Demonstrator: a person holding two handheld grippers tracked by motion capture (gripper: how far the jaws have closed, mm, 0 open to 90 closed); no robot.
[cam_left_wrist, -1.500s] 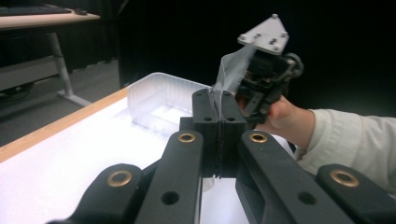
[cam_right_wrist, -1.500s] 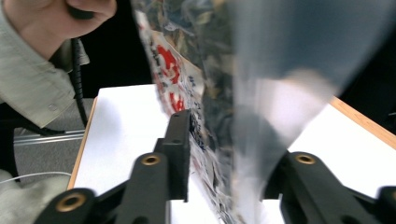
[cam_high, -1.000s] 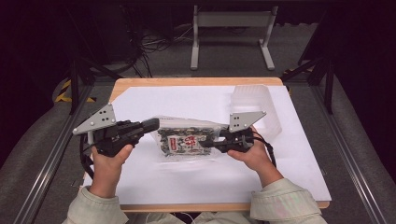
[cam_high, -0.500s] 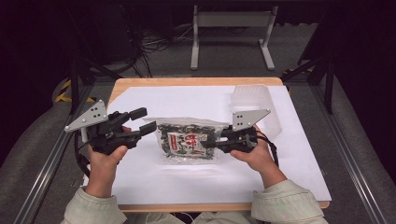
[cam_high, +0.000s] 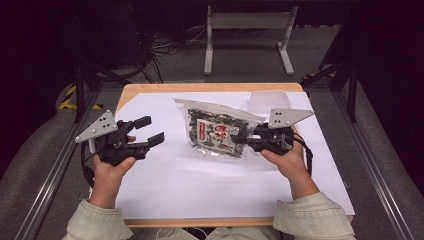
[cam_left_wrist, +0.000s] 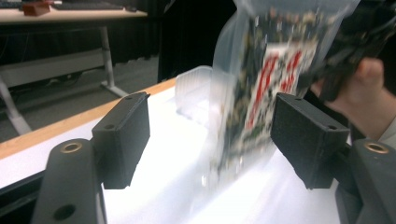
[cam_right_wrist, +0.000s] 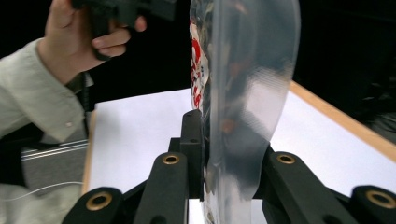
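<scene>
A clear plastic bag (cam_high: 217, 132) with dark contents and a red and white label hangs tilted above the white sheet (cam_high: 200, 185). My right gripper (cam_high: 241, 139) is shut on the bag's right edge. In the right gripper view the bag (cam_right_wrist: 243, 84) rises edge-on from between the closed jaws of that gripper (cam_right_wrist: 205, 140). My left gripper (cam_high: 151, 130) stands open to the left of the bag, apart from it. Its jaws have just been opening, with nothing pressed between them. In the left gripper view the bag (cam_left_wrist: 261, 79) hangs blurred beyond the spread jaws of the left gripper (cam_left_wrist: 210, 135).
A clear plastic container (cam_high: 267, 100) stands at the back right of the sheet, behind the bag; the left gripper view has it as well (cam_left_wrist: 194, 91). The wooden table edge (cam_high: 210, 87) borders the sheet. Metal rails run along both sides of the table.
The left gripper has opened, let go of the bag's left end and drawn away to the left. The right gripper has lifted the bag off the sheet.
</scene>
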